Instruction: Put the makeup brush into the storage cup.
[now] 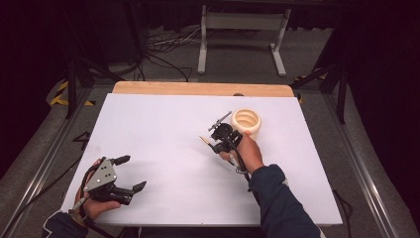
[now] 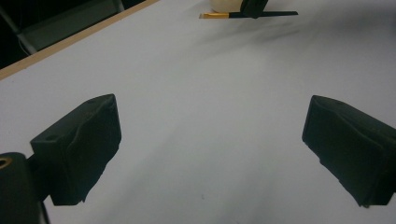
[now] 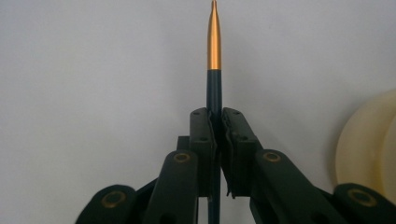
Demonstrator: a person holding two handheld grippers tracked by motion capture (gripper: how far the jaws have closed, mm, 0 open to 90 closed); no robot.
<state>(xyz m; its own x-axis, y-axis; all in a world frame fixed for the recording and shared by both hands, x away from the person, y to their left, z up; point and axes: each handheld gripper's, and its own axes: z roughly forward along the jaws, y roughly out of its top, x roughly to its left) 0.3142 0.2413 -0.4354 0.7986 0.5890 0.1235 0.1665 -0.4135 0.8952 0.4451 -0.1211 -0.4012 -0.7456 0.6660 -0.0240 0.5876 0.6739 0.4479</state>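
— Black jaws of the right gripper (image 3: pixel 215 140) clench a slim dark pen with a gold tip (image 3: pixel 214 60), lifted over the white table (image 1: pixel 163 148).
— And outward?
— Just beside it, a cream ribbed bowl (image 1: pixel 246 122). Left gripper (image 1: pixel 130 173): jaws spread wide, holding nothing.

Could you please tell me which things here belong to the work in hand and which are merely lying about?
In the work:
- right gripper, shut on the pen
- pen, gold-tipped, dark barrel
- cream cup beside it

Idle:
- left gripper, open over the white table
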